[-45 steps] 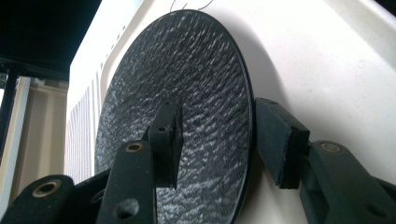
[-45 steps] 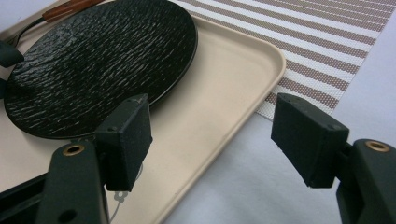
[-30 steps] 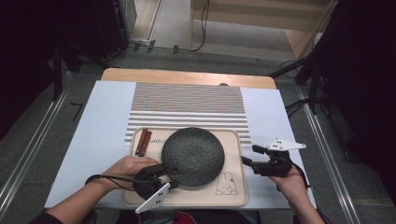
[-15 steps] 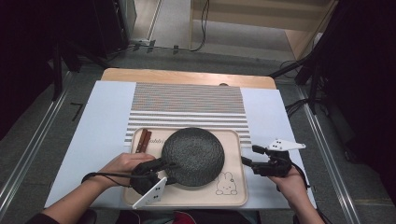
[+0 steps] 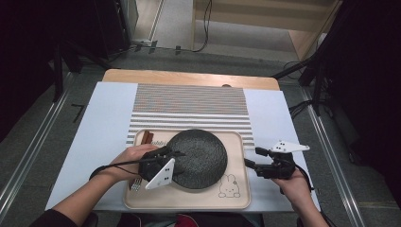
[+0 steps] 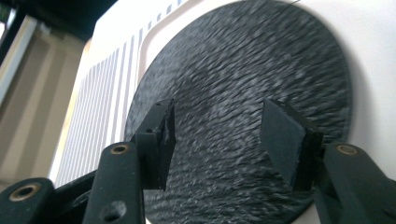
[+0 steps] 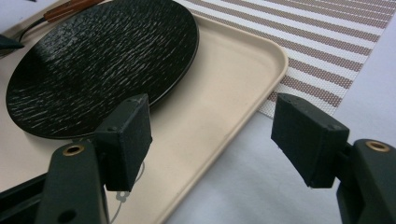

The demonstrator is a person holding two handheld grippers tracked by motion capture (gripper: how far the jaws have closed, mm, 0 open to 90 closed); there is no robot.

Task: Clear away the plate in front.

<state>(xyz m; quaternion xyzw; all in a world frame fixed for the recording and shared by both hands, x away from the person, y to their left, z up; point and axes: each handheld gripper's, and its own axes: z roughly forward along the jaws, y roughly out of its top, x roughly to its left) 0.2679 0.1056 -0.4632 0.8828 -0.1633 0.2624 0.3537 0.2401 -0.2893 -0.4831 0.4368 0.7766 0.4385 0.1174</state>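
High view: the left hand-held gripper (image 5: pixel 177 153) has crept forward over the black plate (image 5: pixel 201 158) on the tray (image 5: pixel 236 198), suggesting a grasp is near. Left gripper view: jaws apart above the plate. Right gripper view: the right hand-held gripper (image 7: pixel 210 135), jaws apart, straddles the tray's edge.

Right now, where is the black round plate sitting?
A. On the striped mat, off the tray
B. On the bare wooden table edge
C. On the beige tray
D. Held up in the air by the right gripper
C: the black plate lies flat on the beige tray, with the tray's rim showing around it in the high view and the right gripper view.
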